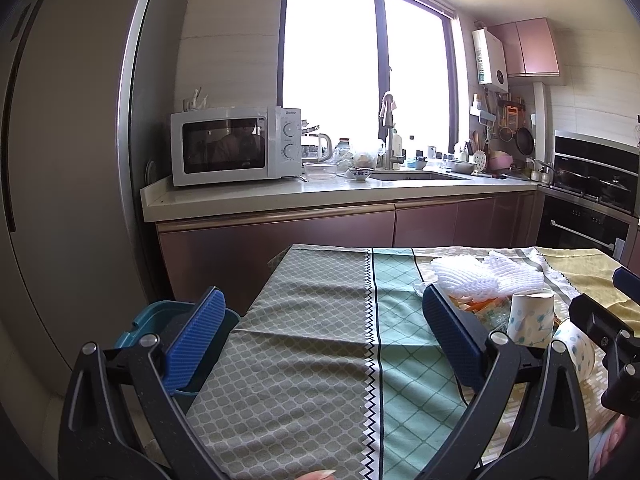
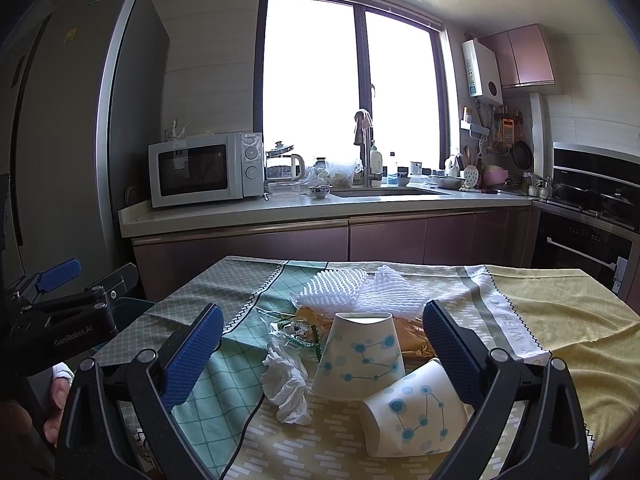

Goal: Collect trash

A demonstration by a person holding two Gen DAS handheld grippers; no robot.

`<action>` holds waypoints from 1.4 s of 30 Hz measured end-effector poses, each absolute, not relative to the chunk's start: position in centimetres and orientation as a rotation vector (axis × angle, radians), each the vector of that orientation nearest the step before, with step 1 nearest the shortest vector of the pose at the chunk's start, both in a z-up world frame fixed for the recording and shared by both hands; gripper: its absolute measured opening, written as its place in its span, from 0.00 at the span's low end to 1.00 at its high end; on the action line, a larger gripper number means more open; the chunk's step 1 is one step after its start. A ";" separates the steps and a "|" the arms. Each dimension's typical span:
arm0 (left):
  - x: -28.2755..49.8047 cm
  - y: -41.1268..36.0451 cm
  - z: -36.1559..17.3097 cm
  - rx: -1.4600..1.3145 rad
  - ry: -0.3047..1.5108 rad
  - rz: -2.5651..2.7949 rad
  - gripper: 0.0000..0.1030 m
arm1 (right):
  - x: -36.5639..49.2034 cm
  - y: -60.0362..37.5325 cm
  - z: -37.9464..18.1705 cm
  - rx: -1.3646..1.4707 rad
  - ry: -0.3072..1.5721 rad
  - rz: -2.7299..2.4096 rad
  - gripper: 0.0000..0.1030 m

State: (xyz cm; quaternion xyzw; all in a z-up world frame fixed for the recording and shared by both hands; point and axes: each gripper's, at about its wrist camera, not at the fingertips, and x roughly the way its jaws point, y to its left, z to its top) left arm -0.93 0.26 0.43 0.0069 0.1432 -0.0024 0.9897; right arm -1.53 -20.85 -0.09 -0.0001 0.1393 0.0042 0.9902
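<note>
The right gripper [image 2: 322,344] hangs wide open and empty over 2 paper cups [image 2: 357,354], a crumpled tissue [image 2: 286,382] at 9 o'clock of them, foam netting [image 2: 356,292] at 12. The left gripper [image 1: 324,330] gapes empty above the tablecloth [image 1: 304,320], teal bin [image 1: 160,312] at 9 o'clock.

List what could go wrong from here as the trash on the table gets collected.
1. The paper cup lying on its side may roll away when the open right claw closes on it.
2. The crumpled tissue touches the upside-down cup, so one grab could drag both.
3. The bin sits below the table's left edge; a release may miss it.
</note>
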 end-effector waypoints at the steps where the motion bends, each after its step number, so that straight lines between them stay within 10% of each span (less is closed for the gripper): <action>1: -1.0 0.3 0.4 0.014 0.286 -0.003 0.95 | -1.6 -20.8 -0.1 0.000 0.279 0.007 0.94; 42: 0.0 -0.5 -0.7 0.014 0.322 -0.036 0.95 | -0.7 -21.7 -1.0 0.028 0.310 0.024 0.94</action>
